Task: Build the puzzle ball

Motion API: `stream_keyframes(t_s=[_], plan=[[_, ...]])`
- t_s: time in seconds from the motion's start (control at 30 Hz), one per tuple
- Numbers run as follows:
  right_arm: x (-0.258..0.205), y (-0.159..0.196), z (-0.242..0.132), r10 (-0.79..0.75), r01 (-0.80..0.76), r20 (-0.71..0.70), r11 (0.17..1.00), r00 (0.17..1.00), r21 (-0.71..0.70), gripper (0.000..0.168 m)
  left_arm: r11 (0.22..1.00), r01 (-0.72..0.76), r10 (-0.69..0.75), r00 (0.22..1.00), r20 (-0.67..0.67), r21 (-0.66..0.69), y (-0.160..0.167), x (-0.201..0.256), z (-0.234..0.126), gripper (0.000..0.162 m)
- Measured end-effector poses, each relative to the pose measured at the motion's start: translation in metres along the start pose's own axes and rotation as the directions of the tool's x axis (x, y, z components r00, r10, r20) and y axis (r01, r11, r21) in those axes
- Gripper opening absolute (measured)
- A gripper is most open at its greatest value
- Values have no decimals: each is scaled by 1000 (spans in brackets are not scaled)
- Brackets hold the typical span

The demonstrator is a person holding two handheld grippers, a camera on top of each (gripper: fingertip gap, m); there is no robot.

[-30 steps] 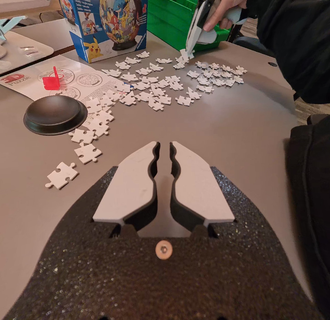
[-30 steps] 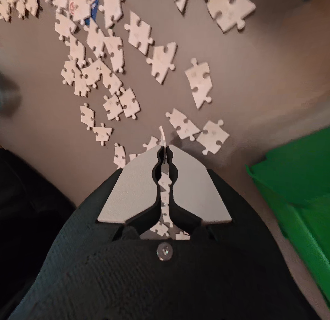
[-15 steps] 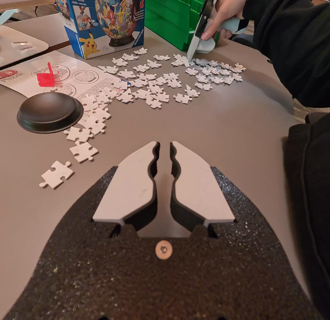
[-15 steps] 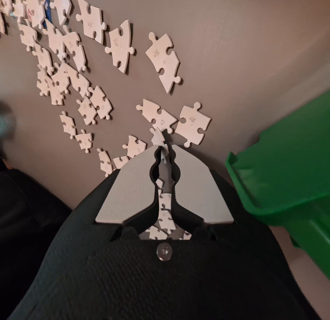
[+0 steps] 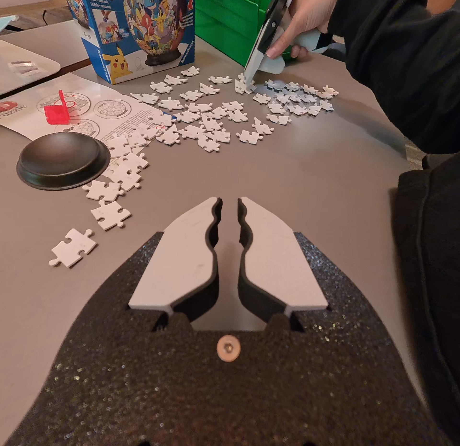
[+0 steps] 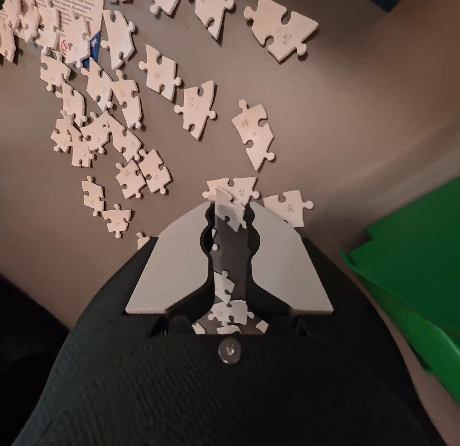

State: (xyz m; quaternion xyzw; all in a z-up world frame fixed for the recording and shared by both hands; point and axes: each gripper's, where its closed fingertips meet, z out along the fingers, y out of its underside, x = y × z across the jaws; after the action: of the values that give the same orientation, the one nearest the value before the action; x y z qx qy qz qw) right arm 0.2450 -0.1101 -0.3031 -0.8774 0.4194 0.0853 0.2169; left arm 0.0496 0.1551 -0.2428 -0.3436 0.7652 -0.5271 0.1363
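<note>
Several white puzzle pieces (image 5: pixel 204 115) lie face down across the grey table (image 5: pixel 298 172). My left gripper (image 5: pixel 230 200) hovers low over bare table near the front, its jaws slightly apart and empty. My right gripper (image 5: pixel 249 83) is at the far edge of the scatter, tips down among the pieces. In the right wrist view my right gripper (image 6: pixel 230 205) is open. A tilted puzzle piece (image 6: pixel 230 213) lies loose between its tips, over two other pieces (image 6: pixel 244 190). More pieces (image 6: pixel 159 73) spread beyond.
A black round stand (image 5: pixel 62 157) sits at the left, on the edge of an instruction sheet (image 5: pixel 109 108) bearing a red plastic part (image 5: pixel 56 110). The puzzle box (image 5: pixel 139 28) and a green bin (image 5: pixel 224 18) stand at the back. A dark sleeve (image 5: pixel 398 60) crosses the right. Across from one pair of fingers to the other is roughly 35 cm.
My right gripper came down to the table and its jaws opened, letting go of the piece it pinched edge-on. The left gripper shifted slightly but stayed empty, with the same small gap.
</note>
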Motion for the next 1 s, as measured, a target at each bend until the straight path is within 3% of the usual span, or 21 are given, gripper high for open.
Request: stream_keyframes(t_s=[0.5, 0.67, 0.77, 0.87, 1.0], plan=[[3, -6, -29, -26, 32, -46, 991, 999, 134, 21, 1000, -17, 16, 1000, 9, 15, -3, 3, -4, 11], [-21, -11, -29, -109, 116, -49, 977, 993, 178, 21, 996, -42, 34, 994, 102, 77, -17, -12, -17, 10], [-55, -19, -26, -208, 212, -42, 944, 977, 251, 34, 985, -20, -19, 975, 220, 173, -37, -38, -47, 11], [-82, -32, -25, -259, 281, -109, 892, 960, 355, 59, 978, 37, -115, 914, 388, 203, -44, -80, -94, 12], [-121, -33, -20, -326, 353, -139, 827, 935, 436, 67, 993, 106, -113, 716, 689, 53, -25, -152, -184, 23]])
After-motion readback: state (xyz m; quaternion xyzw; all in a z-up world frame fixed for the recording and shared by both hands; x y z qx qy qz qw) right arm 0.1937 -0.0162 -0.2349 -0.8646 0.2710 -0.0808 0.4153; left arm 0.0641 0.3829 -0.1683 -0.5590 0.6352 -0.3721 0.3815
